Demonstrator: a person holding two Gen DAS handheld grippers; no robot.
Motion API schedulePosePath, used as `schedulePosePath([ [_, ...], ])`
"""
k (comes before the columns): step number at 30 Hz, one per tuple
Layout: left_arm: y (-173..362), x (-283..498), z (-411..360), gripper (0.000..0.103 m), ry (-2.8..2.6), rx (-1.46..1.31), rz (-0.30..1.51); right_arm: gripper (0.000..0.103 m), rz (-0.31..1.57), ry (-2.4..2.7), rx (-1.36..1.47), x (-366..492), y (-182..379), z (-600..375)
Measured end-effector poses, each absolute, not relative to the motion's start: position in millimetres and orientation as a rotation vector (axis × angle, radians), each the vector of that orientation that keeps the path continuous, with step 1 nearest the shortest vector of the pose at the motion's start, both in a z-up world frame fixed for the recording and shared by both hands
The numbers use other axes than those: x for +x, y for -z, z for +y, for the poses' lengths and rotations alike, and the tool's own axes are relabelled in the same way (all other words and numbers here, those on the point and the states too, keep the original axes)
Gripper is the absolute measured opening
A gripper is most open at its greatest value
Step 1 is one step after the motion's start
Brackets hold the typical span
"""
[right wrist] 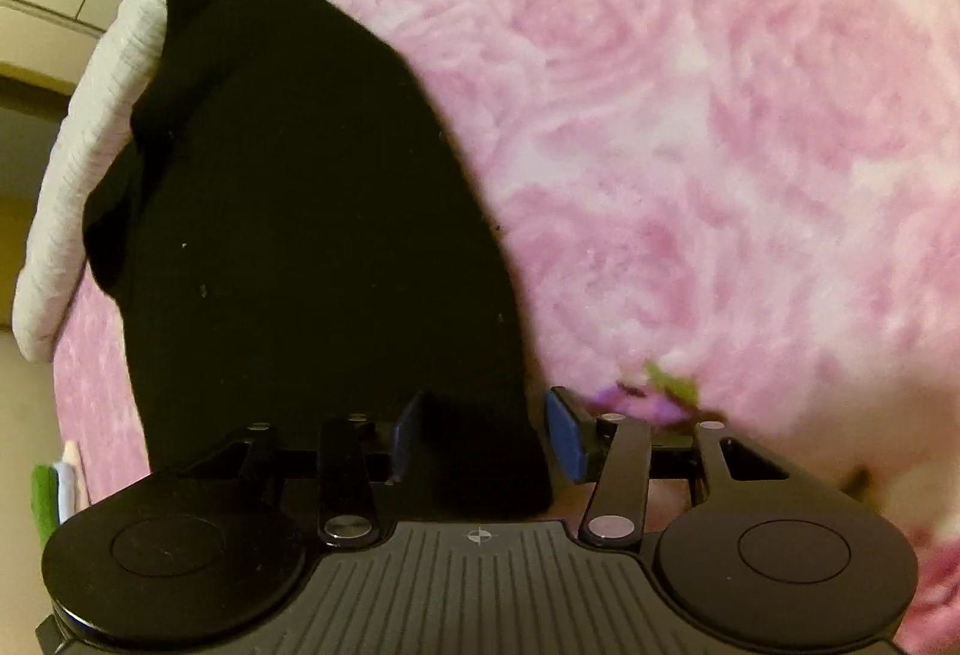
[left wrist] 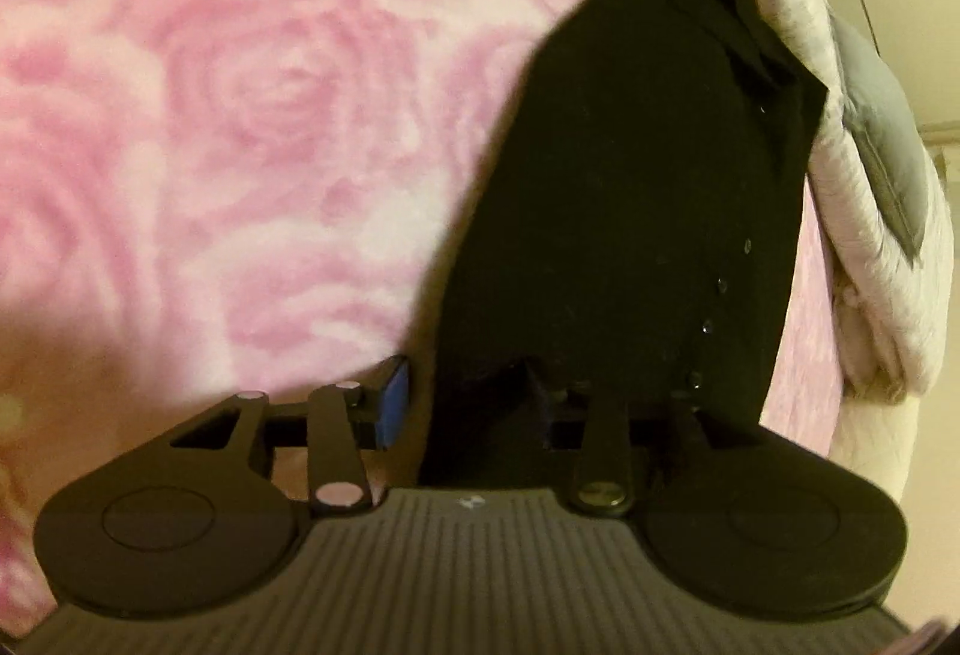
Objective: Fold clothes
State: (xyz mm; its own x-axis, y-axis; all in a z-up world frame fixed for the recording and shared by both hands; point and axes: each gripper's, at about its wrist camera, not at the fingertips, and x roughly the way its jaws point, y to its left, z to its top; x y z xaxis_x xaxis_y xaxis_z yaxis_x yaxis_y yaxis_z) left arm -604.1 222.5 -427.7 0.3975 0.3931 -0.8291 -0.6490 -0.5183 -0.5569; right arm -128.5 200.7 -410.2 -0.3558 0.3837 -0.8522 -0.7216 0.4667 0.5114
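A black button-up shirt (left wrist: 630, 187) lies folded into a long narrow strip on the pink rose-patterned bedspread (left wrist: 240, 115). Its collar points away from me and a row of small buttons runs down its right side. My left gripper (left wrist: 468, 403) is open, with the shirt's near edge between its blue-padded fingers (left wrist: 393, 403). In the right wrist view the same shirt (right wrist: 300, 235) stretches away to the left. My right gripper (right wrist: 486, 427) is open too, and the shirt's near corner lies between its fingers (right wrist: 567, 430).
A white quilted blanket (left wrist: 870, 265) with a grey cushion (left wrist: 888, 163) on it lies along the far edge of the bed; the blanket also shows in the right wrist view (right wrist: 90, 145). Beyond it are a pale wall and floor. Pink bedspread (right wrist: 720, 145) spreads to the right.
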Motion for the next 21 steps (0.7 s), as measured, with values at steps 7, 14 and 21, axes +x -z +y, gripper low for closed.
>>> schedulePosePath([
  [7, 388.8, -595.0, 224.8, 0.006, -1.24, -1.46, 0.313, 0.007, 1.509, -1.319, -0.4, -132.1, 381.6, 198.8],
  [14, 383.0, -602.3, 167.8, 0.007, -1.275, -1.464, 0.445, 0.007, 1.594, -1.351, -0.513, -127.3, 371.3, 130.5],
  [21, 417.9, -587.1, 156.9, 0.016, -1.35, -1.516, 0.468, 0.033, 1.606, -1.314, -0.501, -129.8, 410.6, 125.4],
])
